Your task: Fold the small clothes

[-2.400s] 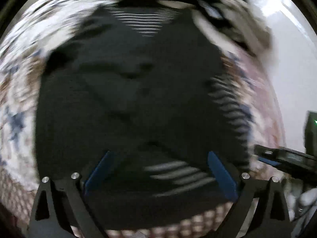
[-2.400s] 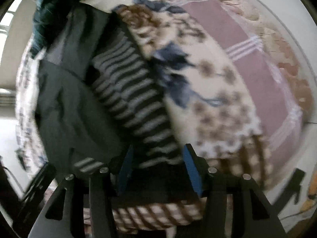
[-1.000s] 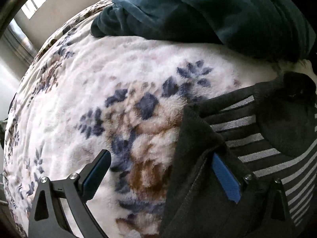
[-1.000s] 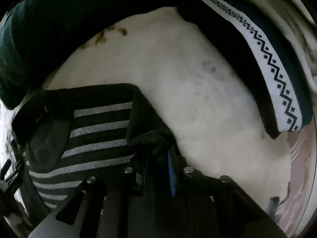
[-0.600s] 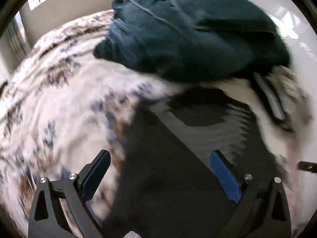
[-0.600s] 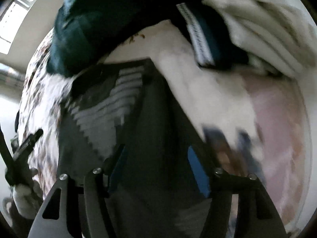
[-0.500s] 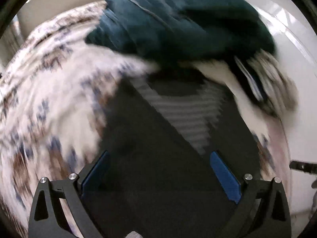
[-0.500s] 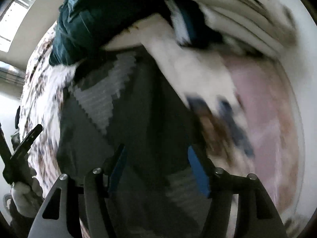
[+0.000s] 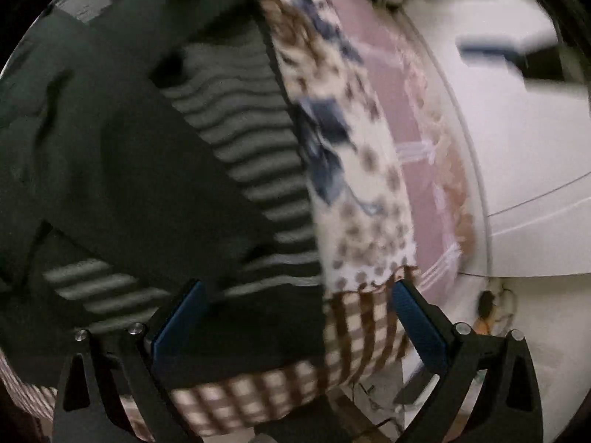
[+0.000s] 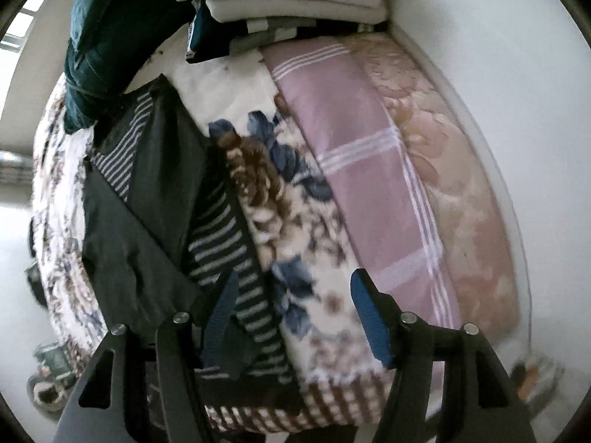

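A dark garment with grey stripes [image 9: 155,170] lies flat on a floral blanket [image 9: 354,192], its sleeves folded across the body. It also shows in the right wrist view [image 10: 155,199]. My left gripper [image 9: 291,317] is open and empty above the garment's near right corner. My right gripper [image 10: 295,310] is open and empty, with its left finger [image 10: 218,317] over the striped right edge and its right finger over the blanket [image 10: 306,229].
A teal bundle [image 10: 110,37] and a stack of folded pale clothes [image 10: 291,0] sit at the far end of the bed. A pink striped sheet [image 10: 369,170] runs along the white wall [image 10: 498,55]. The bed's near edge drops off below both grippers.
Both grippers have pulled back from the garment's far end to its near right edge. The right gripper, shut on the collar a second ago, has let go and opened.
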{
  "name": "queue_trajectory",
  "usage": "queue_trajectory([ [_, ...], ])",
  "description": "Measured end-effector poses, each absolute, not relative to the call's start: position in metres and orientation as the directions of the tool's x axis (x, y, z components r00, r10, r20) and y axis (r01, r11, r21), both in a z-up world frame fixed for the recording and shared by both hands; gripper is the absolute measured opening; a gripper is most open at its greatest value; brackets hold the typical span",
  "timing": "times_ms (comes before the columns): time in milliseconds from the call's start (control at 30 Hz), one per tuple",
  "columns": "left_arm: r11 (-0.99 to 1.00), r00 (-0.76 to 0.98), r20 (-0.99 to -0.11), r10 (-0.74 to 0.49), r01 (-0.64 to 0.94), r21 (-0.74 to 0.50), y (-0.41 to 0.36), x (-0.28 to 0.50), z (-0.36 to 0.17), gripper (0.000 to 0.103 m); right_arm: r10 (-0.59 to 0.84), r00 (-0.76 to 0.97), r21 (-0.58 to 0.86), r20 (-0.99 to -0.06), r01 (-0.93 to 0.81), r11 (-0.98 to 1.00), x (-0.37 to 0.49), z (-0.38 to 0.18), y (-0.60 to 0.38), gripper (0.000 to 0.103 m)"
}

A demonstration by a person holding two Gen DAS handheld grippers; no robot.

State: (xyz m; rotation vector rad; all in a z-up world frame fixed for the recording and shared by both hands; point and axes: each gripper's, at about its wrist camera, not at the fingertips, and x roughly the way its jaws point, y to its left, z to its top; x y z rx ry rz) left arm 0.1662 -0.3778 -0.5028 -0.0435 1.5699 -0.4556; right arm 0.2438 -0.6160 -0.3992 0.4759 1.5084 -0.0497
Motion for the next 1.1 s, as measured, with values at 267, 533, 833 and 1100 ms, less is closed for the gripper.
queue_trajectory([
  [267,0.968,0.029,-0.981,-0.189,0.175,-0.182,-0.403,0.145,-0.555,0.073,0.426,0.017,0.424,-0.905,0.126,0.897,0.326,-0.458,-0.596,0.065],
  [533,0.977,0.127,-0.971,-0.201,0.098,-0.189,-0.369,0.157,-0.551,0.006,0.457,0.046,0.456,-0.888,-0.029,0.889,0.446,-0.495,-0.527,0.065],
  [833,0.964,0.168,-0.949,-0.266,0.066,-0.258,-0.343,0.15,-0.541,0.004,0.456,0.027,0.456,-0.89,0.01,0.89,0.548,-0.549,-0.463,0.042],
  [1100,0.946,0.215,-0.921,-0.324,0.048,-0.321,-0.335,0.139,-0.515,0.004,0.441,0.02,0.441,-0.897,0.017,0.897,0.554,-0.541,-0.45,0.024],
])
